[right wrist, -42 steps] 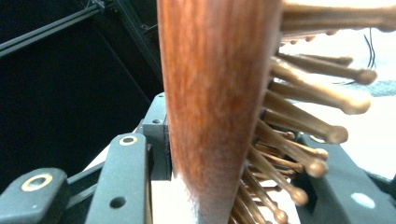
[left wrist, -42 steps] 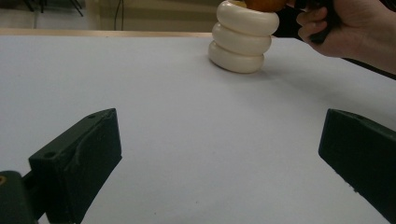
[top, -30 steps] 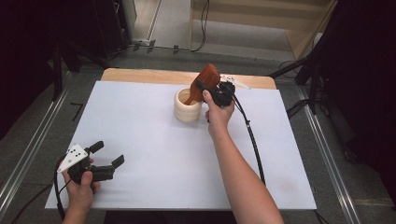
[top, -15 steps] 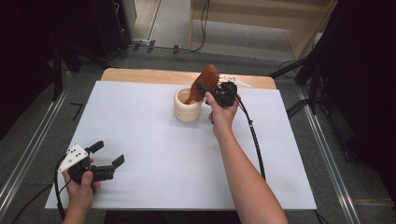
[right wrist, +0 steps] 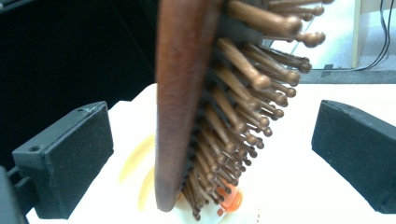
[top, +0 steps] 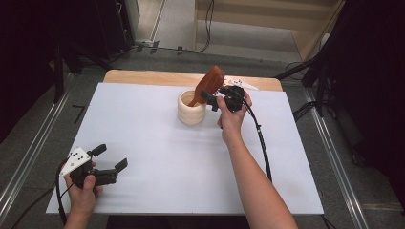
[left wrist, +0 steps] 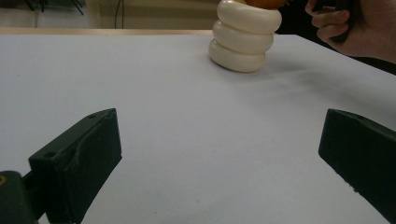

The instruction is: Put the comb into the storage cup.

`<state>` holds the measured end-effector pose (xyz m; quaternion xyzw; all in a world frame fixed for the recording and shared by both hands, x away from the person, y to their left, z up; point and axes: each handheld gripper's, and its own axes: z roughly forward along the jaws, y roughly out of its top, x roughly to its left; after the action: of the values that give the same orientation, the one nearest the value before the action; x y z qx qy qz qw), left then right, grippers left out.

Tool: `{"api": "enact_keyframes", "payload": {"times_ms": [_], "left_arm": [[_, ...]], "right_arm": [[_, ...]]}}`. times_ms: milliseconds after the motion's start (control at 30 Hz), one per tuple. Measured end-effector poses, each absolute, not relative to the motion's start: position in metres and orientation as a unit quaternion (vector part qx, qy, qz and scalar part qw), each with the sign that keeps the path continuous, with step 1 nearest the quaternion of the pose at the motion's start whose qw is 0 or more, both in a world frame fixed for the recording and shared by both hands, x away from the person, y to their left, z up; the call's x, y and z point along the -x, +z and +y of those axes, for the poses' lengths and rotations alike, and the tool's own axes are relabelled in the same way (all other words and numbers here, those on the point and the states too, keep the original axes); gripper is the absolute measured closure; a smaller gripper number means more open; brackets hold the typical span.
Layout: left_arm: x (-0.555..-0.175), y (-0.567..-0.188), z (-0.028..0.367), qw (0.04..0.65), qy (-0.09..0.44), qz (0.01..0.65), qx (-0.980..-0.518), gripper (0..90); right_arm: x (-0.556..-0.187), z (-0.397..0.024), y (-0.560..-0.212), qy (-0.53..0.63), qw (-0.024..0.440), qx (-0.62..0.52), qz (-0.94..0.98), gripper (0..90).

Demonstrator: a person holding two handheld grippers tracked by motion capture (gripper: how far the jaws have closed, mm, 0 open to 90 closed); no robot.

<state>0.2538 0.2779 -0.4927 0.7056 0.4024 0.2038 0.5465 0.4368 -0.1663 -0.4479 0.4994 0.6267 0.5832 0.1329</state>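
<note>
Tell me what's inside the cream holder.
A wooden hairbrush stands handle-down in the holder, its bristled head leaning out over the rim. The right gripper, jaws just opened, flanks the head without pressing. The handle's lower end and the holder's bottom are hidden.

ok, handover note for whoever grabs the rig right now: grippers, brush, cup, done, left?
Right gripper: open, jaws have just been opening; the wooden hairbrush stands between them in the right gripper view, pads clear of it.
Left gripper: open, nothing between its jaws, low over the white sheet near the front left corner.
Hairbrush: handle down in the cream ribbed cup, head leaning out over the rim toward the right gripper.
Done: brush is in the cup and released.
Left: back the right gripper away without knocking the brush head; check that the cup stays upright.
</note>
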Motion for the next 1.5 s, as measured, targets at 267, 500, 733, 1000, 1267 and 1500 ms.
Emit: {"api": "enact_keyframes", "payload": {"times_ms": [267, 500, 733, 1000, 1267, 1500], "left_arm": [[-0.254, -0.493, 0.278, 0.546, 0.203, 0.402, -0.706, 0.0], [-0.254, -0.493, 0.278, 0.547, 0.203, 0.402, -0.706, 0.0], [-0.254, -0.493, 0.278, 0.547, 0.203, 0.401, -0.706, 0.0], [-0.254, -0.493, 0.277, 0.546, 0.204, 0.400, -0.707, 0.0], [-0.253, -0.493, 0.277, 0.546, 0.204, 0.399, -0.708, 0.0], [-0.253, -0.493, 0.277, 0.545, 0.203, 0.399, -0.708, 0.0]], "right_arm": [[-0.426, -0.170, -0.440, 0.572, 0.160, -0.487, 0.640, 0.0], [-0.417, -0.179, -0.440, 0.574, 0.166, -0.485, 0.638, 0.0], [-0.403, -0.189, -0.441, 0.575, 0.175, -0.478, 0.640, 0.0], [-0.385, -0.194, -0.441, 0.575, 0.184, -0.457, 0.654, 0.0], [-0.368, -0.203, -0.445, 0.569, 0.197, -0.453, 0.657, 0.0], [-0.355, -0.209, -0.449, 0.564, 0.204, -0.442, 0.667, 0.0]]}}
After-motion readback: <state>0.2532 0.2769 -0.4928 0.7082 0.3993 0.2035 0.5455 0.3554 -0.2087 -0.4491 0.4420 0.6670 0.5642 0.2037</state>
